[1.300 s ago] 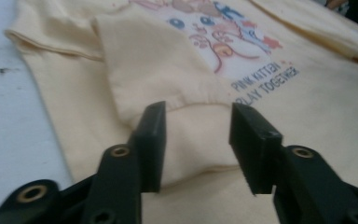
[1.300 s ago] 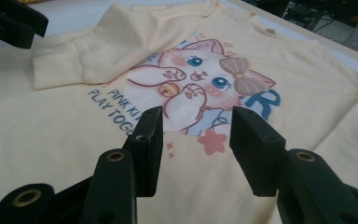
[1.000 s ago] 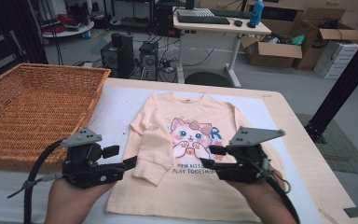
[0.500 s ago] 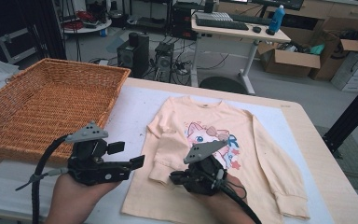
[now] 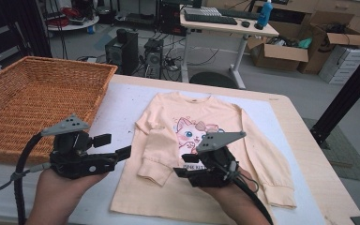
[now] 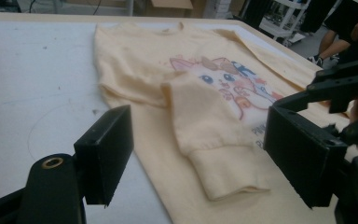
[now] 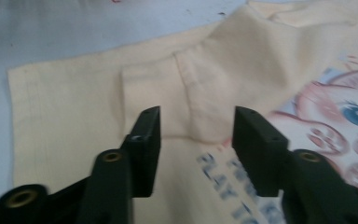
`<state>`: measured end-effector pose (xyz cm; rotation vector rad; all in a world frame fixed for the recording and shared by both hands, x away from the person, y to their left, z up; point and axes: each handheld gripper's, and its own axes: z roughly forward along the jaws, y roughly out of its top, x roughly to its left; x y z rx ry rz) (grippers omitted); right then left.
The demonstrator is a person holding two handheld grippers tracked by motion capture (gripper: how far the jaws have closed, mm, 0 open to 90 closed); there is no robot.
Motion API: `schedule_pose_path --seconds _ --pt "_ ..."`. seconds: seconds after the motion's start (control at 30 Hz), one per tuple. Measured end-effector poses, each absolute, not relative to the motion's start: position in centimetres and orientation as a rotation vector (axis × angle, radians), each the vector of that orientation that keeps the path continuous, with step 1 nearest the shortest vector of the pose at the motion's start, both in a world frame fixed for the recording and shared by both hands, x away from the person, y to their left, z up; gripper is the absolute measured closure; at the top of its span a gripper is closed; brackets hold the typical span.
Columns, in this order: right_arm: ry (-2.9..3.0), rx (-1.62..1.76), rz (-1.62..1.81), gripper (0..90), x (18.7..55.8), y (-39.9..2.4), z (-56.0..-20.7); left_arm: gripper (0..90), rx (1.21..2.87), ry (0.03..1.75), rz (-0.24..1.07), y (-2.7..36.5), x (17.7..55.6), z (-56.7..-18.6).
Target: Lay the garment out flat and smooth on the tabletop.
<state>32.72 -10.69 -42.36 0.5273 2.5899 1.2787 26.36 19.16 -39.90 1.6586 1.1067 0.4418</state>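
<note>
A peach long-sleeved shirt with a cat print lies flat on the white table. Its left sleeve is folded in, the cuff resting on the front. My left gripper hovers beside that sleeve; its jaws have just been opening and stand wide apart, with the cuff lying untouched on the table between them. My right gripper is low over the shirt's lower front and points left. Its jaws have just been opening and grip nothing; the cuff lies just ahead of them.
A large wicker basket stands on the table's left side. Beyond the far edge are a desk with a keyboard and a blue bottle, computer towers on the floor and cardboard boxes. A black post rises at the right.
My right gripper has moved left across the shirt, from the right of the print to the lower front near the folded cuff. The left gripper has stayed about where it was.
</note>
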Motion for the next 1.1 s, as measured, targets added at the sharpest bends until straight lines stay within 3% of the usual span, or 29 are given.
schedule_pose_path --seconds 0.07,0.17,0.2,0.23,0.3,0.4,0.7,0.83,1.03,1.1 --pt "2.61 0.505 1.27 43.8 32.7 -9.2 -42.7 24.9 1.667 1.104 0.444 19.2 26.3 -39.8" --pt "2.672 0.461 1.213 48.9 32.8 -7.1 -43.8 24.9 1.678 1.105 0.442 19.1 26.3 -39.8" --pt "2.699 0.448 1.155 53.3 32.8 -6.5 -44.4 24.9 1.678 1.104 0.44 19.1 26.3 -39.8" --pt "2.694 0.458 1.223 69.5 32.8 -6.5 -44.6 24.9 1.68 1.103 0.439 19.0 26.3 -39.8" --pt "2.673 0.432 1.217 84.2 32.5 -6.6 -44.6 24.9 1.681 1.103 0.44 19.0 26.3 -39.9" --pt "2.677 0.428 1.204 87.7 32.5 -7.3 -44.2 25.0 1.685 1.104 0.437 18.9 26.3 -39.9" --pt "2.59 0.421 1.139 87.7 32.7 -15.0 -40.3 25.0 1.682 1.102 0.429 18.6 26.8 -39.9" --pt "2.596 0.485 1.126 86.4 33.0 -17.9 -40.8 25.0 1.691 1.095 0.422 17.9 27.0 -40.1" --pt "2.571 0.578 1.178 66.8 33.1 -19.1 -42.1 25.1 1.705 1.09 0.414 17.4 27.2 -40.1" --pt "2.533 0.619 1.222 64.4 33.4 -19.4 -41.7 25.0 1.709 1.088 0.416 17.4 27.2 -40.0"
